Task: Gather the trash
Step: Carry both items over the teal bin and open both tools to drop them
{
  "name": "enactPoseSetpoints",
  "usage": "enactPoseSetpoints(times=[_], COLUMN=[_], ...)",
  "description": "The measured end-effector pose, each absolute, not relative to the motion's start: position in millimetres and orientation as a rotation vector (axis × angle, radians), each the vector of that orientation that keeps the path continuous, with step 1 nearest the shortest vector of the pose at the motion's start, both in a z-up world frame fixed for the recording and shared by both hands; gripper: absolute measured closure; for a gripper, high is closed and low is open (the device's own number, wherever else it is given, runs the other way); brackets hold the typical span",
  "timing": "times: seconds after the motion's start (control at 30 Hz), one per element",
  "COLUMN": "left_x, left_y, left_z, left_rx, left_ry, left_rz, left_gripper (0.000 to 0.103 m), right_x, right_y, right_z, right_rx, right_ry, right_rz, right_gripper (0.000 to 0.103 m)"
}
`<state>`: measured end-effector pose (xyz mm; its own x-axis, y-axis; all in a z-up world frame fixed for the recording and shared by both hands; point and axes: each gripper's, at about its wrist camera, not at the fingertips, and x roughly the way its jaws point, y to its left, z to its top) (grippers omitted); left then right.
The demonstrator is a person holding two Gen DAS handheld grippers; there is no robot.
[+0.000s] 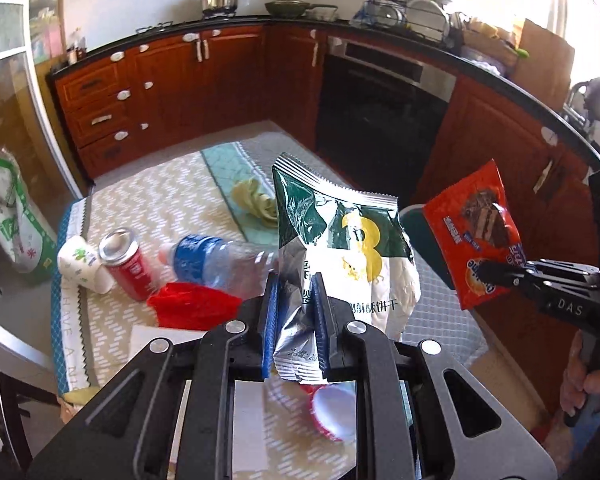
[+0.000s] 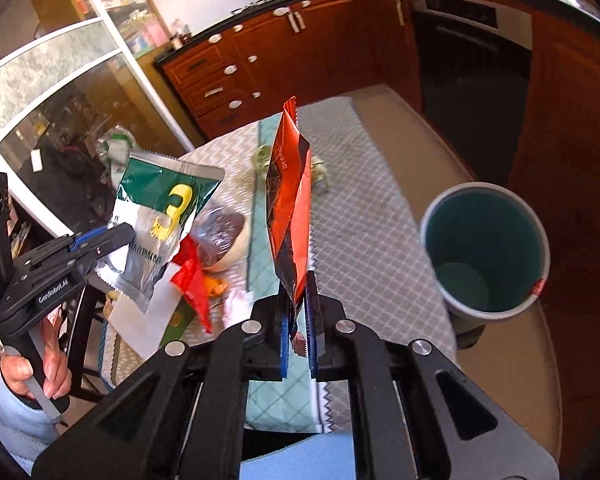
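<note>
Above the table [image 1: 148,184], held clear of the patterned cloth: green and silver snack bag [image 1: 340,236], pinched low at its crumpled bottom edge between the blue pads of the left gripper [image 1: 296,280], jaws closed tight on the foil, bag standing upright with the yellow figure facing the camera. Just to its right, also lifted: red snack wrapper [image 2: 290,208], clamped by its lower corner in the right gripper [image 2: 299,304], jaws nearly touching through the thin film, wrapper rising edge-on in the right wrist view. Right of that gripper, near the table's rim: grey bin [image 2: 486,248] with a teal inside, mouth open upward. Down on the cloth behind the green bag: clear plastic bottle [image 1: 216,258] with a blue label, lying on its side; beside it a red can [image 1: 126,266] tilted over, touching a white paper cup [image 1: 82,264] on its side. Nearer the left gripper: a crumpled red plastic scrap [image 1: 192,306], and underneath the jaws a red-rimmed white cup [image 1: 332,412] lying on its side. Farther back on the cloth, a pale green crumpled wad [image 1: 256,200]. Beyond the table, dark red kitchen cabinets [image 1: 204,76] and a black oven door [image 1: 380,116].
</note>
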<state>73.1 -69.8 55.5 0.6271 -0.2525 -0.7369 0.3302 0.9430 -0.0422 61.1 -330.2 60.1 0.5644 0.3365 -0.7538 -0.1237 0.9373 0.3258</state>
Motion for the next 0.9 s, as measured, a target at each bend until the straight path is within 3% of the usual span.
enactPoseSetpoints(times=[0.43,0.77,0.8,0.83,0.9], left_x=[156.6,201.5,205.1,208.4,213.0], left_y=[-263.6,-334.4,-336.3,-337.6,-336.6], left_z=[8.8,-66.0,-70.9,-74.6,-76.4], left_rx=[0.321,0.352,0.352,0.354,0.367], left_ry=[0.970,1.148,1.165,1.172,1.146], left_rz=[-0.547,-0.585,-0.578,-0.565,-0.531], left_gripper=[0.086,0.082,0.072,0.054,0.042], right_x=[95.6,116.0,118.4,120.9,125.4], right_y=[-493.8,-542.6,-543.7,-544.2,-547.4], right_z=[18.2,-30.7,-33.4,-35.2,-39.6], right_rx=[0.407,0.467,0.467,0.465,0.468], right_ry=[0.929,1.033,1.042,1.048,1.056], right_rz=[-0.035,-0.078,-0.078,-0.080,-0.082], right_gripper=[0.096,0.096,0.096,0.096,0.096])
